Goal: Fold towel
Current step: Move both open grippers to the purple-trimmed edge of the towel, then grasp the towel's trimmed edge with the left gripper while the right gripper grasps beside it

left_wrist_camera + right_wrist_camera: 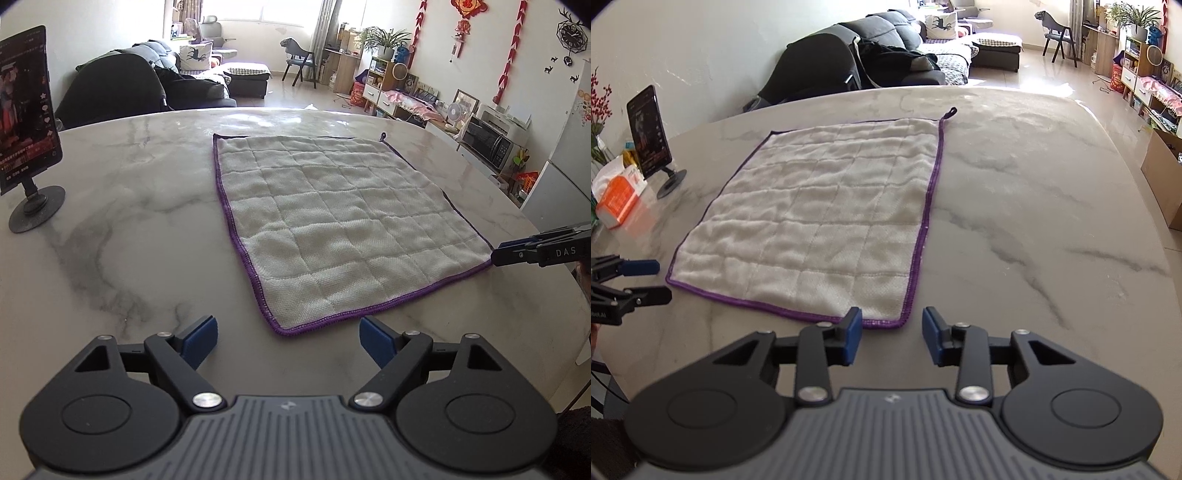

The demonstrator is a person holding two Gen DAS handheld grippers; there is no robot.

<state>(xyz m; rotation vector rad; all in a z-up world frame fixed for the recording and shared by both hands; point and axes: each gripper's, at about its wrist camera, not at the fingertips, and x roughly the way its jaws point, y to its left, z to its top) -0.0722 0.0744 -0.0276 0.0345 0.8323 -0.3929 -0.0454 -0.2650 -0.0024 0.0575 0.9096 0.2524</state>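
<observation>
A white quilted towel (332,221) with a purple hem lies flat and unfolded on the marble table (129,221); it also shows in the right wrist view (820,221). My left gripper (288,339) is open and empty, just short of the towel's near left corner; it appears at the left edge of the right wrist view (653,280). My right gripper (892,332) is open, its jaws straddling the towel's near right corner without closing on it; it shows at the right of the left wrist view (496,253). A small hanging loop (951,112) sits at the far right corner.
A phone on a round stand (27,122) stands at the table's left; it also shows in the right wrist view (650,133). An orange tissue pack (620,195) lies beside it. The table's curved edge (1167,236) runs along the right.
</observation>
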